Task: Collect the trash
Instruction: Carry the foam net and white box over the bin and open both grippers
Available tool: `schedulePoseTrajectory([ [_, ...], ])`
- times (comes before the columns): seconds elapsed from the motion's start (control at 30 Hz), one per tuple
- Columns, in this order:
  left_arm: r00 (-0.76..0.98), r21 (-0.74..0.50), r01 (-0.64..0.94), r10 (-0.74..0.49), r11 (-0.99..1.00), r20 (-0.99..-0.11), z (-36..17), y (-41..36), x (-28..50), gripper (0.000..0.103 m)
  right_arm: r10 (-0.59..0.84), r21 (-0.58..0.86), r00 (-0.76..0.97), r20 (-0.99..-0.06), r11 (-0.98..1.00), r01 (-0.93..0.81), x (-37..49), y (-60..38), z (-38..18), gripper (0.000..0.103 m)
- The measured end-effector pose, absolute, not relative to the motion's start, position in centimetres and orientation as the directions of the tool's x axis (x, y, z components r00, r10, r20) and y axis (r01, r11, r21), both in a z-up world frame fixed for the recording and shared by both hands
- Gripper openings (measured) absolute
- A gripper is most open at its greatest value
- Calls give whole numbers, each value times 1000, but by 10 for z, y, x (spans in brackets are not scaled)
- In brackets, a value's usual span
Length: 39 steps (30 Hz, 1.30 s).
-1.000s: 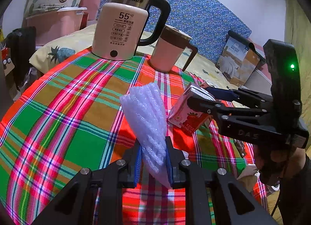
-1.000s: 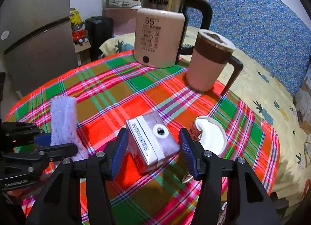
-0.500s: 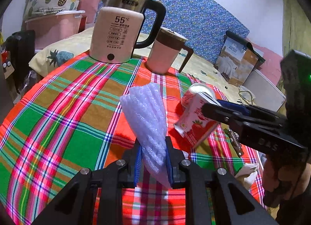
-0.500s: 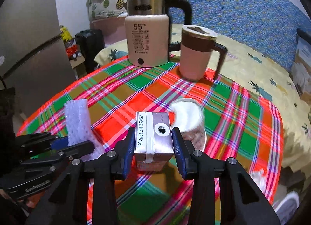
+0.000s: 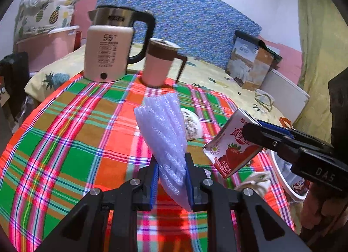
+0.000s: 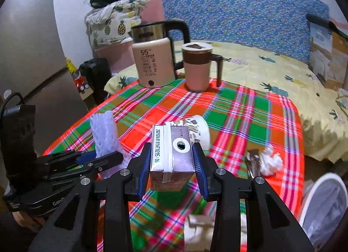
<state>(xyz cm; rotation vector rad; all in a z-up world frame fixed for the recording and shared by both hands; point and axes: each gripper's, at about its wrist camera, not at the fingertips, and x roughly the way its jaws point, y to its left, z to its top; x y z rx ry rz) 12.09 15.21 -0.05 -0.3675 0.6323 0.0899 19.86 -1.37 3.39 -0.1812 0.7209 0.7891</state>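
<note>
My left gripper (image 5: 171, 178) is shut on a white foam net sleeve (image 5: 163, 130), which stands up from its blue pads above the plaid tablecloth (image 5: 71, 134). My right gripper (image 6: 171, 160) is shut on a strawberry milk carton (image 6: 171, 149), holding it clear of the table. In the left wrist view the carton (image 5: 232, 149) hangs tilted at the right. In the right wrist view the left gripper (image 6: 97, 160) and the foam sleeve (image 6: 104, 134) show at the left. Behind the carton a paper cup (image 6: 198, 130) lies on its side.
A crumpled tissue (image 6: 269, 161) and a dark wrapper (image 6: 253, 162) lie near the table's right edge. A white lined bin (image 6: 324, 204) stands below that edge. At the table's far side stand a kettle (image 6: 152, 62) and a lidded mug (image 6: 196, 67), with a bed behind.
The right gripper's pads closed onto the carton and lifted it off the cloth toward the near right edge. The left gripper drew back a little with the foam sleeve. The paper cup is now uncovered.
</note>
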Motion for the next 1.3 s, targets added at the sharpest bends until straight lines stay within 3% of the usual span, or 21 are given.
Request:
schedulePoseTrajectory([
  [0.8, 764, -260, 42, -199, 965, -614, 12, 34, 116, 22, 517, 231, 622, -588, 845, -483, 159, -150, 34, 39],
  [1.3, 717, -239, 204, -312, 949, -624, 21, -44, 130, 22, 373, 245, 715, -591, 928, -282, 153, -238, 24, 39],
])
